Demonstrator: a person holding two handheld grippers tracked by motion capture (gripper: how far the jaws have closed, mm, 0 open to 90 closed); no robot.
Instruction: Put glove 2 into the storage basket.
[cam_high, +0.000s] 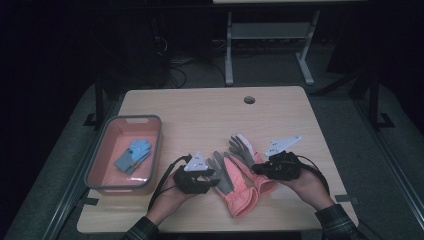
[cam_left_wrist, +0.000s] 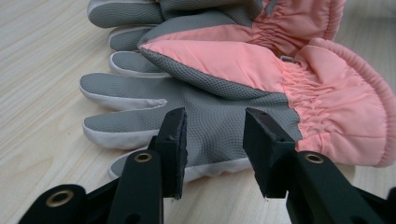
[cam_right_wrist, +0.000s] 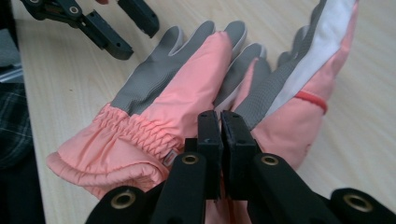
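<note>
Two pink and grey winter gloves lie side by side at the table's front middle, the left glove palm up and partly overlapped by the right glove. My left gripper is at the left glove's finger side, open. In the left gripper view its jaws stand apart just short of the grey palm, not touching it. My right gripper is over the gloves' cuff end, its jaws shut, with no fabric visible between them. The left gripper also appears at the far end of the left glove.
A pink bin stands at the table's left with a pair of small blue gloves inside. A cable hole is near the far edge. Another table's white legs stand on the floor beyond.
</note>
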